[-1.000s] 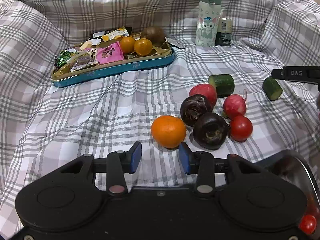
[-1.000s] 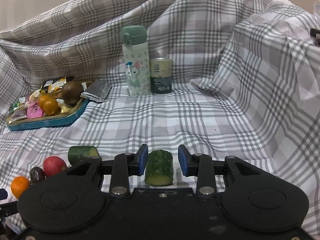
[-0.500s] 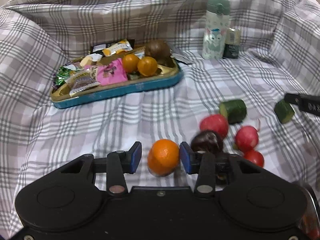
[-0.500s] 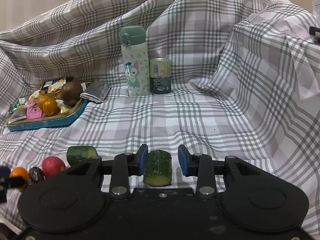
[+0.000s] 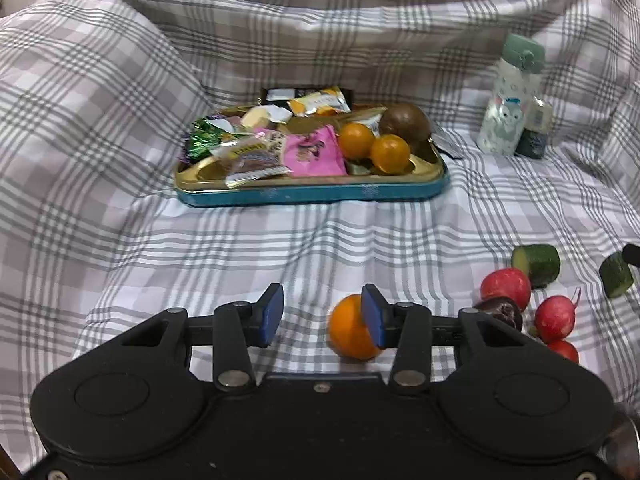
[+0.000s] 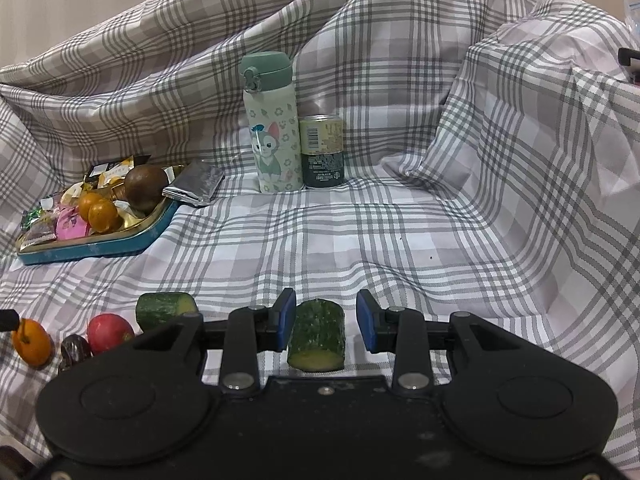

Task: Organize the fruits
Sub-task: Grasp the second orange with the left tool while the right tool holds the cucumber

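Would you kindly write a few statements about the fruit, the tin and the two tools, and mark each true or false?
1. The left tool is shut on the orange. False: it is open, the orange against its right finger.
2. A cucumber piece sits between the right tool's fingers. True.
3. The blue tin holds two small oranges. True.
4. The bottle lies on its side. False: it stands upright beside the can.

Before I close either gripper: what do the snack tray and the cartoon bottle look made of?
Snack tray: likely thin metal tin, with a glossy gold inside that reflects light and a teal painted wall. Cartoon bottle: smooth printed body, matte green cap that looks like plastic; whether the body is steel or plastic can't be told.
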